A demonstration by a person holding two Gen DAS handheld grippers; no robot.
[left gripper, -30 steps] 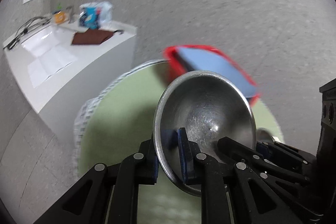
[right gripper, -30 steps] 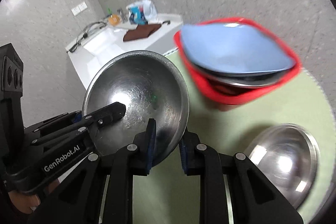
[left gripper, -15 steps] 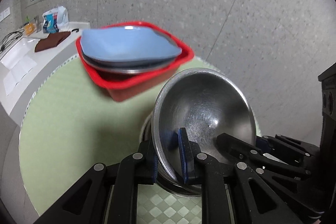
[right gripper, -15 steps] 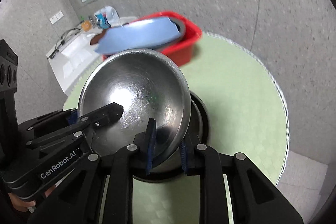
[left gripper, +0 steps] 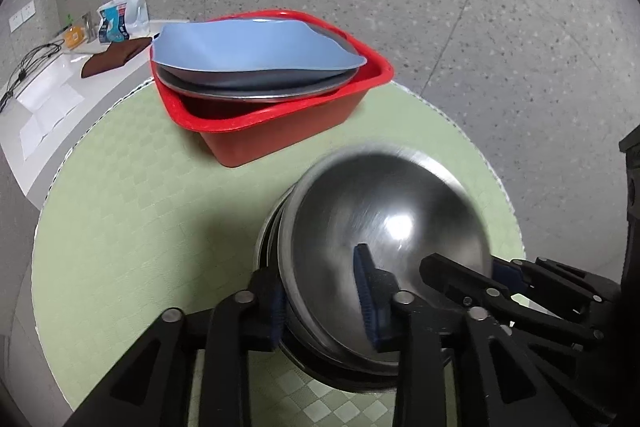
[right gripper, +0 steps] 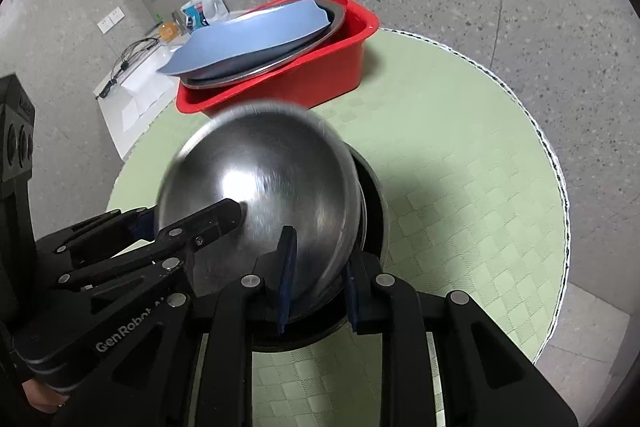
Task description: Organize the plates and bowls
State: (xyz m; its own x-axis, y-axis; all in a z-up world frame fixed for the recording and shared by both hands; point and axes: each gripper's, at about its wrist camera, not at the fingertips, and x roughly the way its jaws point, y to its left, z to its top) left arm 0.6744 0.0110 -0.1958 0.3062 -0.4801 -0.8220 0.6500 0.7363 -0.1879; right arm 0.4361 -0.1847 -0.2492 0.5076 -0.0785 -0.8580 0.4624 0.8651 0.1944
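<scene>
A steel bowl (left gripper: 380, 219) lies nested in another steel bowl (left gripper: 268, 239) on the green round table (left gripper: 140, 211). My left gripper (left gripper: 320, 303) straddles the bowl's near rim with its jaws parted. My right gripper (right gripper: 316, 279) straddles the rim from the other side, jaws also parted; the bowl (right gripper: 260, 187) looks motion-blurred there. The right gripper's fingers (left gripper: 460, 271) show in the left wrist view, and the left gripper's fingers (right gripper: 212, 219) in the right wrist view. A red tub (left gripper: 280, 123) holds a blue plate (left gripper: 248, 47) on steel plates.
The red tub (right gripper: 304, 67) stands at the table's far side. A white counter (left gripper: 44, 99) with cables, a brown cloth and packets lies beyond the table on the left. The table edge (right gripper: 556, 187) drops to grey speckled floor.
Both grippers carried the steel bowl across to the second bowl and lowered it in. The jaws, clamped on the rim before, now stand wider apart.
</scene>
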